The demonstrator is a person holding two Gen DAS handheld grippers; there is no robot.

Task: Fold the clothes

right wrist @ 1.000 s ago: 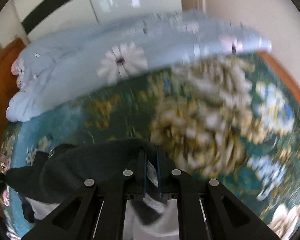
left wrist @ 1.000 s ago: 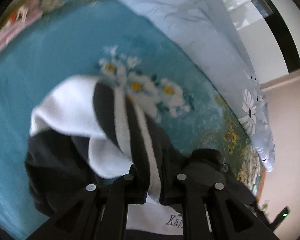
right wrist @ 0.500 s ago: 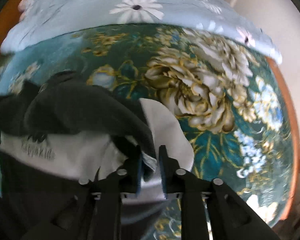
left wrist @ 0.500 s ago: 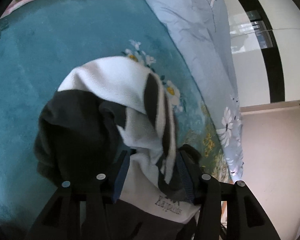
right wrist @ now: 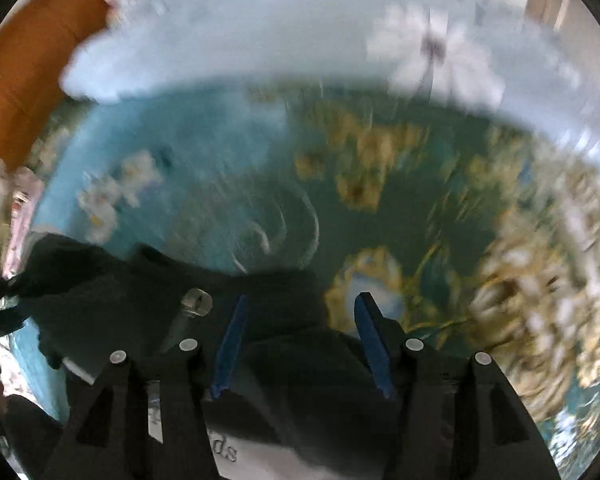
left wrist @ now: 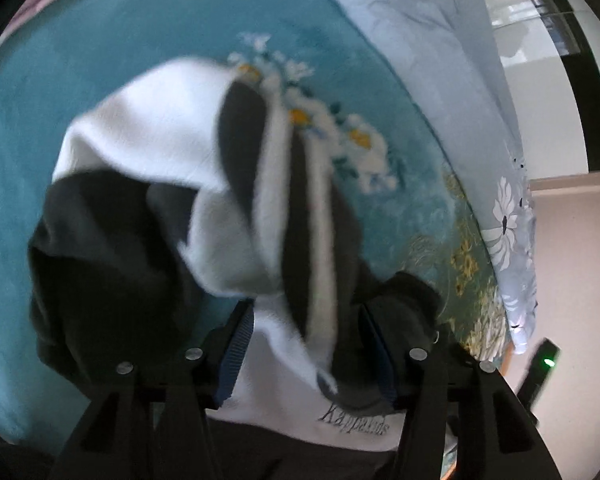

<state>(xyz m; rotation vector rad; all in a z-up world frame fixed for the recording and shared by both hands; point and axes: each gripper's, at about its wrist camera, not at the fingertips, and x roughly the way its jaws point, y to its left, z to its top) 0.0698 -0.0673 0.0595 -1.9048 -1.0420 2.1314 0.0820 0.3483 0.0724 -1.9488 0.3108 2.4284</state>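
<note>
A black and white fleece garment [left wrist: 204,184] lies bunched on the teal floral bed cover [left wrist: 60,80]. A black-and-white striped sleeve runs down between the fingers of my left gripper [left wrist: 306,312], whose jaws stand wide apart around it without pinching. In the right wrist view the same garment's dark part [right wrist: 112,296], with a zipper pull [right wrist: 196,302], lies under and in front of my right gripper [right wrist: 300,304]. Its jaws are wide apart over the dark cloth. White lettered fabric [right wrist: 220,450] shows below.
A pale blue daisy-print duvet [left wrist: 440,60] is heaped along the bed's far side and shows in the right wrist view [right wrist: 300,40]. An orange wooden headboard [right wrist: 24,60] stands at the left. A wall [left wrist: 572,260] and the other gripper's body [left wrist: 540,368] are at the right.
My right gripper has opened and let go of the dark cloth it was pinching. My left gripper, shut on the striped sleeve a second ago, has opened wider. Both views shifted.
</note>
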